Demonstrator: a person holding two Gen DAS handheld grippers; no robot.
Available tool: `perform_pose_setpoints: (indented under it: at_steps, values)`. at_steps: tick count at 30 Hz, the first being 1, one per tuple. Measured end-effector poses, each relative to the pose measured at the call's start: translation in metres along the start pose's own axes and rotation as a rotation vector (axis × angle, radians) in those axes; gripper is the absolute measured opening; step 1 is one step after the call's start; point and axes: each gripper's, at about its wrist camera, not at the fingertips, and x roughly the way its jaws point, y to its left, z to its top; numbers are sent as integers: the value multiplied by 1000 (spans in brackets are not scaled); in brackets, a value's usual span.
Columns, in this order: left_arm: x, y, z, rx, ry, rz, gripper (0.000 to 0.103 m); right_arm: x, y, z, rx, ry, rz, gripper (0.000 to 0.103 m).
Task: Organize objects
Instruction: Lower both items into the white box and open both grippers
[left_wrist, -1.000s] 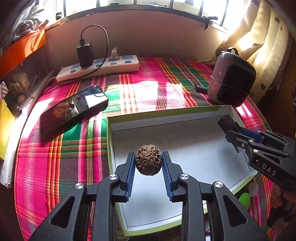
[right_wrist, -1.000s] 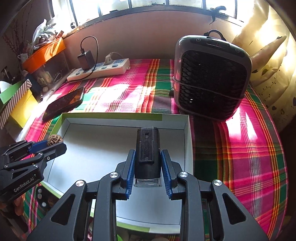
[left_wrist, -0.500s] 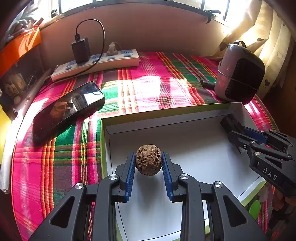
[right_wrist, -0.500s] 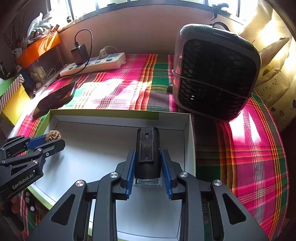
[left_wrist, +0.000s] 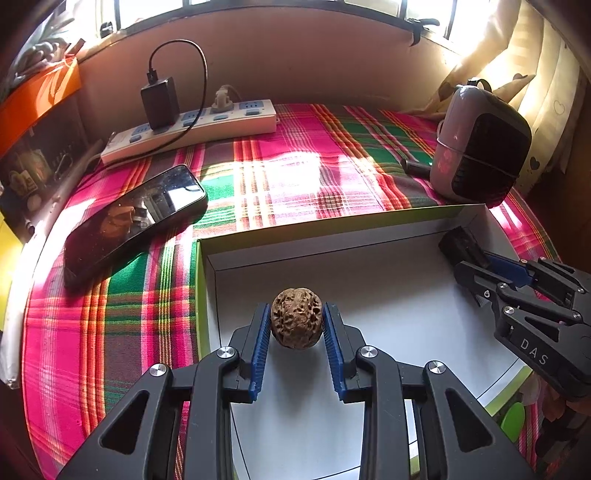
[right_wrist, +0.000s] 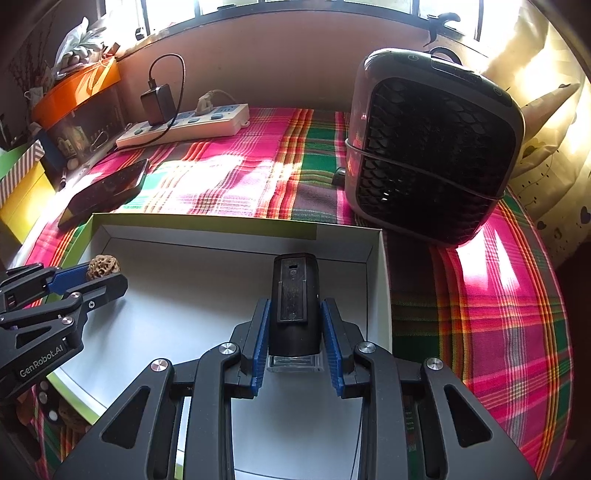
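My left gripper (left_wrist: 296, 324) is shut on a brown wrinkled walnut (left_wrist: 296, 317) and holds it over the near-left part of a shallow white box with a green rim (left_wrist: 258, 254). My right gripper (right_wrist: 295, 325) is shut on a black oblong device with a clear end (right_wrist: 294, 295), held over the box's right side (right_wrist: 375, 280). The left gripper with the walnut (right_wrist: 102, 267) shows at the left of the right wrist view. The right gripper with its black device (left_wrist: 461, 247) shows at the right of the left wrist view.
A black phone (left_wrist: 136, 218) lies on the plaid cloth left of the box. A white power strip (left_wrist: 192, 129) with a black charger lies at the back. A dark grey mini fan (right_wrist: 432, 147) stands behind the box's right corner. Boxes and clutter line the left edge.
Both grippers have moved forward over the box, toward its far side, each still holding its object. The phone, the power strip and the fan look closer.
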Motion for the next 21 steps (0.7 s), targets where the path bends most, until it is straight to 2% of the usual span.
perform_pose_setpoints:
  at_steps: [10,15,21]
  values:
    - [1,-1,1,0,-1,3,28,1,0,1,5,-8,-1,29]
    - [-1,-1,1,-11,-5,-14,34,-1,0,1,19,-11,25,41]
    - [-7,0,-2,-22,-11,-31,39,-6,0,-3,31,-19,14,42]
